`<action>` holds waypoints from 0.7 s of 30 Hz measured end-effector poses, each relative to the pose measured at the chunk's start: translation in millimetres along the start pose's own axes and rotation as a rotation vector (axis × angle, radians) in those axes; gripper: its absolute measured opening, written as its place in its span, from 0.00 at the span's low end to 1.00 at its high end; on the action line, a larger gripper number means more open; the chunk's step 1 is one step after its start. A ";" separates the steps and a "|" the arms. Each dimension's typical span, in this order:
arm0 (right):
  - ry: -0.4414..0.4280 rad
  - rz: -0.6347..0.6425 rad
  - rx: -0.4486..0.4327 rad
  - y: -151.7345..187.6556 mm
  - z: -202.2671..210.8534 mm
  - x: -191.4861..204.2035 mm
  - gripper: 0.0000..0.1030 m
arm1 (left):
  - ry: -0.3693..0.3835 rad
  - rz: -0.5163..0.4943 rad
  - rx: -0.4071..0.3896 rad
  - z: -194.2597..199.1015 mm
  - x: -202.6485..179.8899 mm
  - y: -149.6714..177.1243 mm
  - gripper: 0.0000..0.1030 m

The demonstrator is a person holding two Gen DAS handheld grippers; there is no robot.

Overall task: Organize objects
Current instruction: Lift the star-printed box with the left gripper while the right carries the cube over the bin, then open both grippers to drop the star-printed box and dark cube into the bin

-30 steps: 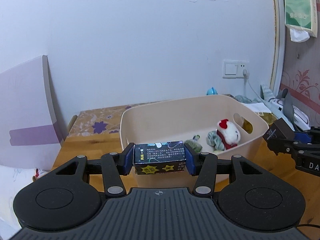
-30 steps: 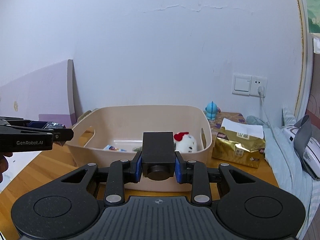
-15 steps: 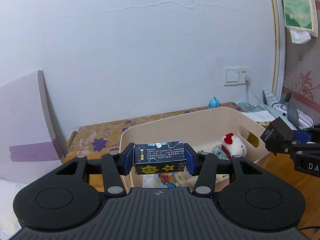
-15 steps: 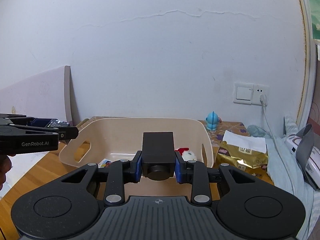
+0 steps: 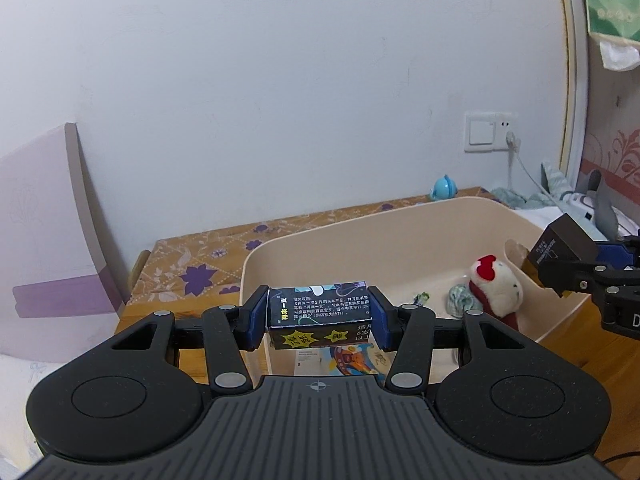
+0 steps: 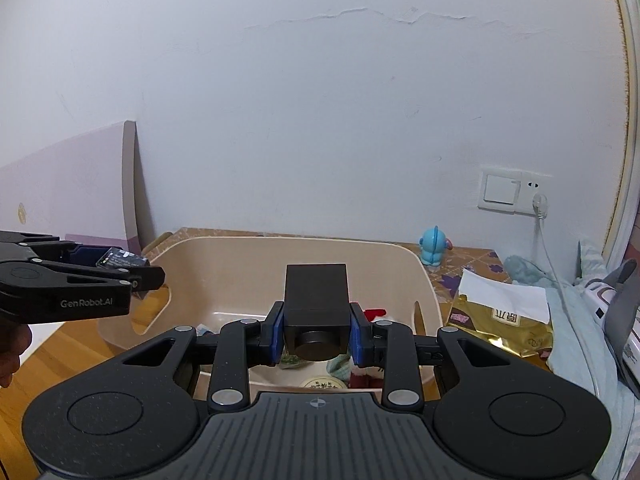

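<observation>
Two small boxes held, one per hand-held gripper, both above the beige bin (image 5: 400, 236). Printed carton (image 5: 320, 314): dark, glossy card, Chinese text on top face, yellow starburst stickers on near face; pinched by its short ends between blue pads (image 5: 256, 320) of left hand-held gripper (image 5: 320, 318), long axis level, over bin's near-left corner. Judged light, hollow, thin-walled; likely to dent under hard squeeze, slick print may slip; end-face hold as now looks sound. Black box (image 6: 316, 304): matte, plain, round dark disc on near face; clamped on both side faces by right hand-held gripper (image 6: 316, 338), upright, above bin's near wall. Judged stiff, possibly denser than carton; matte skin should grip well; side faces best hold. Same black box seen at right edge of left view, over bin's right handle end. Inside bin: white plush toy (image 5: 496, 288) with red bow, crumpled teal cloth (image 5: 460, 304), colourful flat card (image 5: 344, 360), round patterned item (image 6: 320, 384). Outward: wooden desk (image 6: 68, 344) under bin, floral cloth at back, blue figurine (image 6: 434, 246) by wall, gold packet (image 6: 504, 328) right of bin, wall switch and socket (image 6: 516, 194). Neither box released yet; judged mid-placement into bin.
</observation>
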State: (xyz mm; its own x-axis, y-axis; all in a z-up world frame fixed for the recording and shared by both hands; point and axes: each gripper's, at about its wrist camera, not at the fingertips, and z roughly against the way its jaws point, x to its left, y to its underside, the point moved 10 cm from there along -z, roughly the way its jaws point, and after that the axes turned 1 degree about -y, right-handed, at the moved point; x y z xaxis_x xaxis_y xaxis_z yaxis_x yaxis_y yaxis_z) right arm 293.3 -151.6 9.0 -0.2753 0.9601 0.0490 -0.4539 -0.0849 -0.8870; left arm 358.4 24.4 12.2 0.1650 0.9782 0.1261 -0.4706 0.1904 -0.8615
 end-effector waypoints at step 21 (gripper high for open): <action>0.005 0.040 0.087 7.3 -55.2 2.0 0.29 | 0.040 -0.065 0.101 -65.8 -7.1 16.8 0.50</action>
State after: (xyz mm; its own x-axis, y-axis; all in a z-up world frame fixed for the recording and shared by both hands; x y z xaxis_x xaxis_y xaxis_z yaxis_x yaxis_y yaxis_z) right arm 336.2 -135.5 -22.7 -0.2903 0.9569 0.0122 -0.5149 -0.1454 -0.8449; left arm 406.3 15.2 -35.5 0.2314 0.9597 0.1592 -0.5421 0.2631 -0.7981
